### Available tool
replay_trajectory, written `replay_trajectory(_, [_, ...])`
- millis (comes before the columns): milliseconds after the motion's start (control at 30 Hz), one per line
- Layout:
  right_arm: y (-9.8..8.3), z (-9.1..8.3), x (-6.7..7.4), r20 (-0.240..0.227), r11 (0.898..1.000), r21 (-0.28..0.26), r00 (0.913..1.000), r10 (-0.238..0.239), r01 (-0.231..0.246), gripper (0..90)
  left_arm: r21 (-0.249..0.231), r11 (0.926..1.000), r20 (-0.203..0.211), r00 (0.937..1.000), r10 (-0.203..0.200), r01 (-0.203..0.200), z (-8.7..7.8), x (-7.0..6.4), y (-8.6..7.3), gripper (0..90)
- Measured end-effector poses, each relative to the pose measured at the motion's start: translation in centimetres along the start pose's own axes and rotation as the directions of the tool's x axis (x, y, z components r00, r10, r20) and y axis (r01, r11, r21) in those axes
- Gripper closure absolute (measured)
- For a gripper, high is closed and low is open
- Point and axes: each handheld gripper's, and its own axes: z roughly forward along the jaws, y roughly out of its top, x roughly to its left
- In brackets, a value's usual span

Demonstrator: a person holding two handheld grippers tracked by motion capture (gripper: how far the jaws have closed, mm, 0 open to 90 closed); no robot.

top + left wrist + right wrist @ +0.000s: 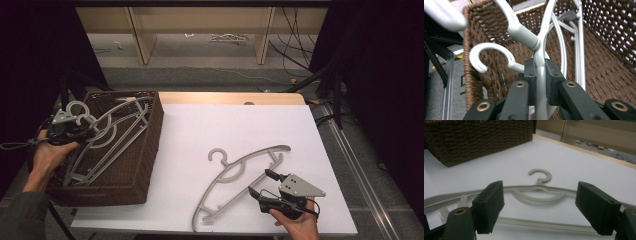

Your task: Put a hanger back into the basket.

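High view shows a grey hanger at the left of the frame, over the brown wicker basket; the left gripper pinches its neck. Lower centre, another hanger lies on the white table, the right gripper spread beside it. No writing is readable.

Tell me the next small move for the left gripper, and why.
Probably open the left gripper and let go: it is shut on a grey hanger already down inside the wicker basket beside another, while one hanger waits by the open right gripper.
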Motion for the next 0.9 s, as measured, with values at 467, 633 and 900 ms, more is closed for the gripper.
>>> replay_trajectory(467, [0.0,0.0,0.0,-0.001,1.0,-0.001,1.0,0.0,0.0,23.9,0.076,0.9969,-0.018,0.9996,0.022,-0.021,1.8,-0.9,-0.4,78.8])
replay_trajectory(633, [-0.1,0.2,0.0,0.001,1.0,-0.017,1.0,-0.003,0.003,23.9,0.088,0.996,-0.074,0.997,0.023,-0.017,1.6,-1.4,-0.4,69.4])
replay_trajectory(900, [0.0,0.0,0.0,-0.001,1.0,-0.001,1.0,-0.001,0.001,23.9,-0.02,0.9986,-0.096,0.994,-0.052,0.05,-0.9,-2.4,0.8,51.0])
